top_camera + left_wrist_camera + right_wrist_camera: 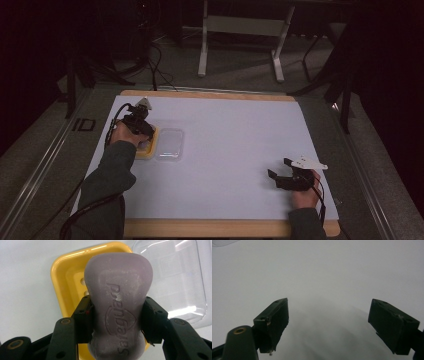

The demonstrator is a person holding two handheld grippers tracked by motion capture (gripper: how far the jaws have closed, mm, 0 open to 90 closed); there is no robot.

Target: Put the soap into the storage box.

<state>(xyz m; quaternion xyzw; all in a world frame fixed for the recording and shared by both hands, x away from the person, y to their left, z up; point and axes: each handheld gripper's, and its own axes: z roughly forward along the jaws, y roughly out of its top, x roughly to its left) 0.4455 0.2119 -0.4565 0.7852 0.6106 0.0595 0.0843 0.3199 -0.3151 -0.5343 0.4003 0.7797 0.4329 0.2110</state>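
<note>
soap bar [117, 307]: near end cut off by bottom edge, embossed word only partly legible | yellow soap dish [65, 272]: mostly hidden behind the soap bar | clear lid [175, 277]: beside the dish, cropped at top and right edges

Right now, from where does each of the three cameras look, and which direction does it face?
High view: above the person's side, facing forward and down on the white table mat; both forearms enter below.
Left gripper view: on the left gripper, looking down along its jaws, clamped on a purple soap bar above a yellow plastic soap dish.
Right gripper view: on the right gripper, open, facing bare mat.
Shared: the clear plastic lid beside the dish.
</note>
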